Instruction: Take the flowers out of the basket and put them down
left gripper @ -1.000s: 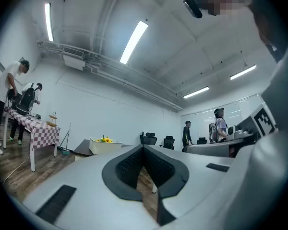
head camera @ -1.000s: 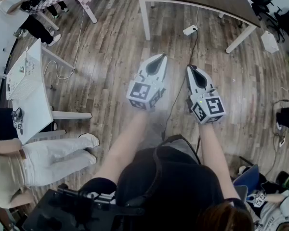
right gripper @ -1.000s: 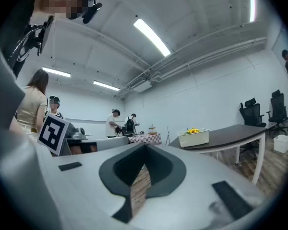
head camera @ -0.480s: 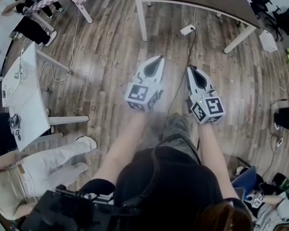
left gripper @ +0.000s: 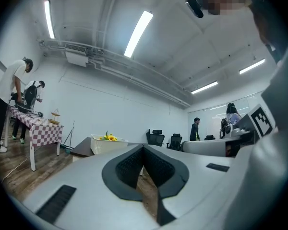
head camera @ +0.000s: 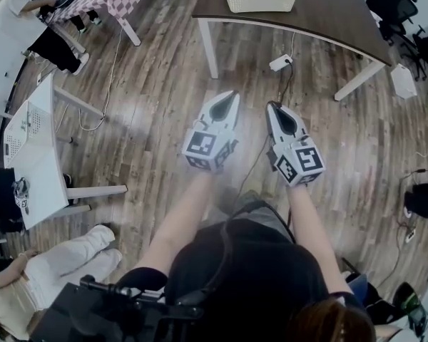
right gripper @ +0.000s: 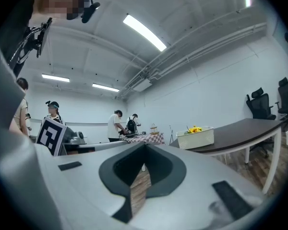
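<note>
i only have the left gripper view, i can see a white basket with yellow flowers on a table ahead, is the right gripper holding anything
Observer: No. The right gripper has its jaws together with nothing between them.
Operator: anything on the floor before the table
Observer: Yes. The head view shows a white plug block on the wooden floor by the front edge of the table, with a dark cable running on from it across the boards.
</note>
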`<state>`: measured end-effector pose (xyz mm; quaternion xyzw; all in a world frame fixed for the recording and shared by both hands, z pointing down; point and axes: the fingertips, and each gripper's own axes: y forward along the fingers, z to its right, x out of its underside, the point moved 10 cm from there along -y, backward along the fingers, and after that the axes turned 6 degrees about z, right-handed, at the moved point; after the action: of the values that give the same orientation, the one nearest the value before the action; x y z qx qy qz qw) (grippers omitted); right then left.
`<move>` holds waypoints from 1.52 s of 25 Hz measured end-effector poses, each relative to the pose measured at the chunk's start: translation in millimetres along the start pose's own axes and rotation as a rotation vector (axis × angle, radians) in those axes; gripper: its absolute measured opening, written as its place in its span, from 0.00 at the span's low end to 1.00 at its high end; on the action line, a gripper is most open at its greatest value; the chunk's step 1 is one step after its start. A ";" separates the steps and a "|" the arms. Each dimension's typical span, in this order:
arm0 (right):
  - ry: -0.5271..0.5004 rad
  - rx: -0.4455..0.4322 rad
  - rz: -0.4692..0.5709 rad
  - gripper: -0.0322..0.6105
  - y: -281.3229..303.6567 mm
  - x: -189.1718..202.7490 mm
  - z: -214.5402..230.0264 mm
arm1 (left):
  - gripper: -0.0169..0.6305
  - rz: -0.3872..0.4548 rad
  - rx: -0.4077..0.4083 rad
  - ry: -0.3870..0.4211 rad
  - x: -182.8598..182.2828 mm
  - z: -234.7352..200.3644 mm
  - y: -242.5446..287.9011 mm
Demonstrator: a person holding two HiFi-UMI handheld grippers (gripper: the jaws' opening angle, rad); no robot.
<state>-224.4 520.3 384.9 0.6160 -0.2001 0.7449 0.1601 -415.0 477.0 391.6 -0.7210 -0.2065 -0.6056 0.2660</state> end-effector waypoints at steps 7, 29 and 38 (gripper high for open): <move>0.013 -0.047 -0.003 0.05 27.3 -11.4 70.7 | 0.04 0.002 -0.027 -0.006 12.0 7.6 72.9; 0.049 -0.098 -0.019 0.05 98.4 -1.0 186.1 | 0.04 -0.045 -0.032 -0.019 52.8 -18.1 203.2; 0.043 -0.080 -0.024 0.05 170.6 -9.5 245.7 | 0.04 -0.033 0.000 -0.035 50.7 -61.8 294.6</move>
<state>-95.6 250.5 397.9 0.5953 -0.2187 0.7474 0.1978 -270.3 208.8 409.8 -0.7281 -0.2229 -0.5971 0.2524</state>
